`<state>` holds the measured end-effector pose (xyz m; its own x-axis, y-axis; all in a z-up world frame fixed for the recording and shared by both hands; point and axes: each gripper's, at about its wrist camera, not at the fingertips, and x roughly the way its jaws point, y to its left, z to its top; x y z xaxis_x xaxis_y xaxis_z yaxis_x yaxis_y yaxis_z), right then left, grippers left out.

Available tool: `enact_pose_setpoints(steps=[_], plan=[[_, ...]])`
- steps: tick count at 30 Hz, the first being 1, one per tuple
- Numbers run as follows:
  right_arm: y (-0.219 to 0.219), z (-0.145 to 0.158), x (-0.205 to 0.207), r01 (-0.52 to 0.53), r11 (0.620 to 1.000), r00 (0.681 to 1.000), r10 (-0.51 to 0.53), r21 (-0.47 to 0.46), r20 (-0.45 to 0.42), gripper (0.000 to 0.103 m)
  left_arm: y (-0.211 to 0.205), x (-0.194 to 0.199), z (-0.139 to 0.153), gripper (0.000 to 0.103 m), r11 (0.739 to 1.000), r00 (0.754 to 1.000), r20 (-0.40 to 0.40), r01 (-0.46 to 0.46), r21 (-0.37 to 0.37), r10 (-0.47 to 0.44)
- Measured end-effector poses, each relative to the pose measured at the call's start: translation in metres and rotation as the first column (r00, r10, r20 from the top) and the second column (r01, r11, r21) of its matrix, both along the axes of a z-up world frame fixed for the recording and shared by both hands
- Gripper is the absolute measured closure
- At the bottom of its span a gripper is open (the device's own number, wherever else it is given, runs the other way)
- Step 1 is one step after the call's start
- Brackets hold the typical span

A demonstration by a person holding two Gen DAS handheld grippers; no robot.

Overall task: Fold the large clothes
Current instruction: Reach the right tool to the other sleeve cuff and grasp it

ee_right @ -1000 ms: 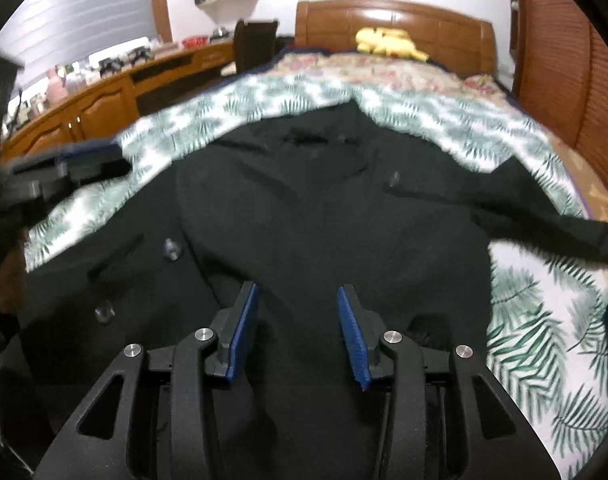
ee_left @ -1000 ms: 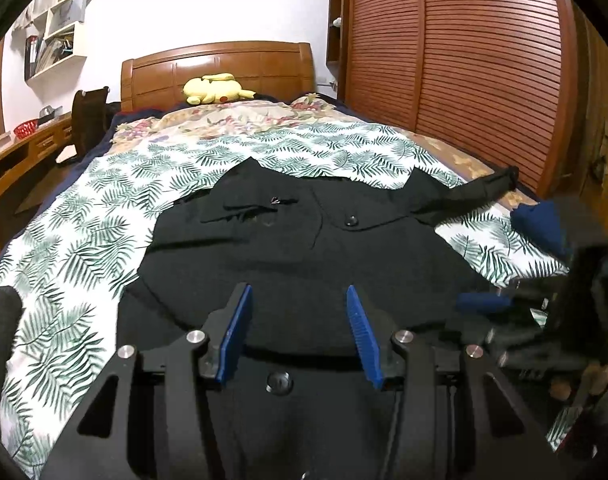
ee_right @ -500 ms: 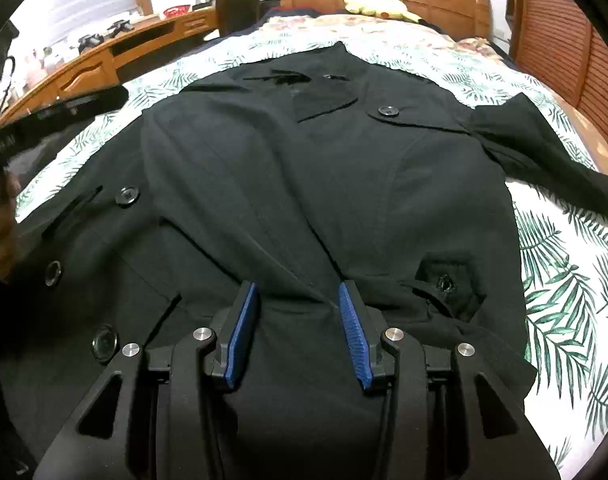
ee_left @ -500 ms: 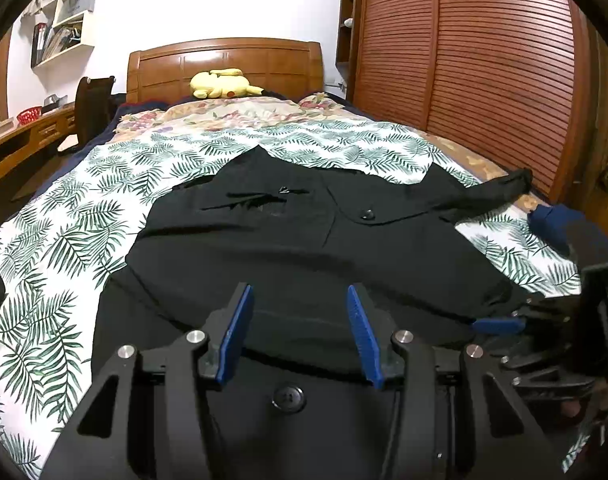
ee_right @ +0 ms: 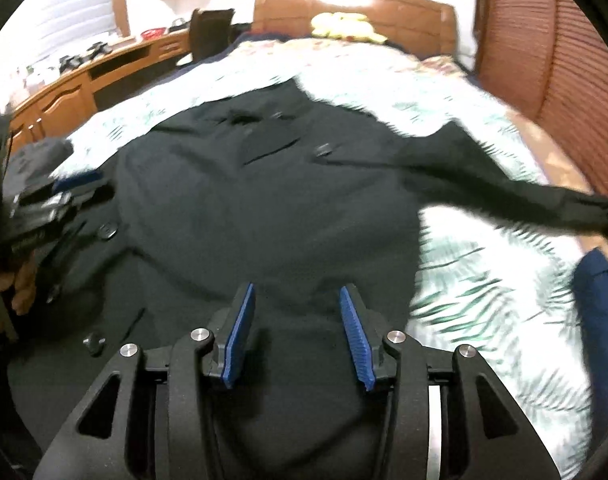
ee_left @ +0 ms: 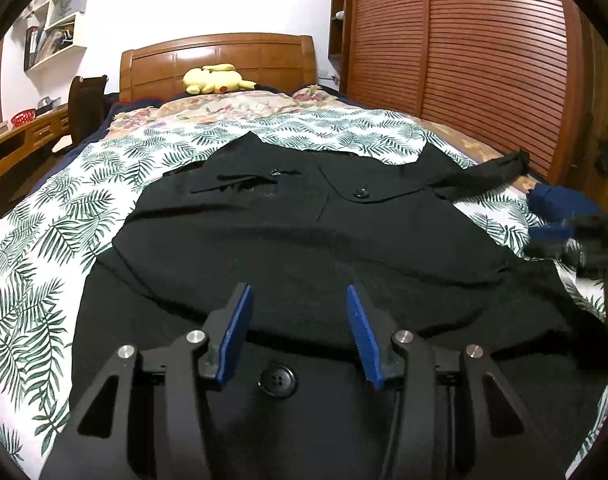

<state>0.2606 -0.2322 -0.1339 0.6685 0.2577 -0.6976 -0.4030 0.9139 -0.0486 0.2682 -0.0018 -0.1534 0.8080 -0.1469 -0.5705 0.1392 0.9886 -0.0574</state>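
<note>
A big black coat (ee_left: pixel 304 232) lies spread flat on the bed (ee_left: pixel 47 240), one sleeve (ee_right: pixel 544 196) reaching out toward 3 o'clock. The left gripper (ee_left: pixel 299 308) and the right gripper (ee_right: pixel 295 308) hang over the coat's near end, fingers spread apart and holding nothing. A yellow plush toy (ee_left: pixel 213 78) sits at 12 o'clock by the headboard.

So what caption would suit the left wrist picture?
Open left gripper poised over a black coat spread on the leaf-print bed, yellow plush toy by the headboard.

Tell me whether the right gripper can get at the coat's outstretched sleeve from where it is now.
Probably yes. The right gripper is open and empty above the black coat, and the sleeve lies flat on the leaf-print bedspread to its right, with nothing lying across the path. The picture is blurred, though.
</note>
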Motion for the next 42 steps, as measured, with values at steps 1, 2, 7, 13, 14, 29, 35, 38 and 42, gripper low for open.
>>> enact_pose_setpoints(steps=[1, 2, 7, 13, 14, 29, 35, 38, 42], plan=[[-0.009, 0.005, 0.005, 0.022, 1.0, 1.0, -0.022, -0.002, 0.007, 0.055, -0.001, -0.001, 0.0, 0.055, 1.0, 1.0, 0.003, 0.0, 0.005, 0.0], [-0.016, 0.009, 0.009, 0.035, 0.999, 0.999, -0.035, -0.001, 0.01, 0.053, -0.002, -0.001, 0.0, 0.055, 1.0, 1.0, 0.006, 0.0, 0.01, 0.0], [-0.069, 0.029, 0.048, 0.168, 0.986, 0.985, -0.166, -0.025, 0.05, 0.047, -0.007, 0.0, -0.003, 0.055, 0.999, 1.0, 0.004, 0.012, 0.035, -0.013], [-0.132, 0.041, 0.105, 0.324, 0.944, 0.945, -0.319, -0.059, 0.072, 0.047, -0.007, 0.002, -0.006, 0.055, 0.999, 1.0, -0.011, 0.015, 0.036, -0.014], [-0.141, 0.042, 0.113, 0.347, 0.936, 0.937, -0.343, -0.055, 0.067, 0.047, -0.007, 0.003, -0.007, 0.055, 0.999, 1.0, -0.013, 0.014, 0.035, -0.014], [-0.233, 0.033, 0.205, 0.598, 0.799, 0.801, -0.594, 0.057, -0.076, 0.035, -0.009, 0.006, -0.011, 0.055, 0.999, 0.999, -0.038, 0.022, 0.034, -0.02], [-0.241, 0.007, 0.23, 0.656, 0.754, 0.747, -0.643, 0.032, -0.169, 0.035, -0.009, 0.006, -0.012, 0.055, 0.999, 0.999, -0.045, 0.024, 0.032, -0.023], [-0.24, -0.001, 0.237, 0.663, 0.749, 0.738, -0.646, 0.025, -0.196, 0.035, -0.008, 0.007, -0.012, 0.055, 0.999, 0.999, -0.047, 0.028, 0.025, -0.027], [-0.232, -0.003, 0.243, 0.639, 0.769, 0.755, -0.63, -0.008, -0.181, 0.063, -0.008, 0.007, -0.012, 0.055, 0.999, 0.998, -0.048, 0.028, 0.023, -0.027]])
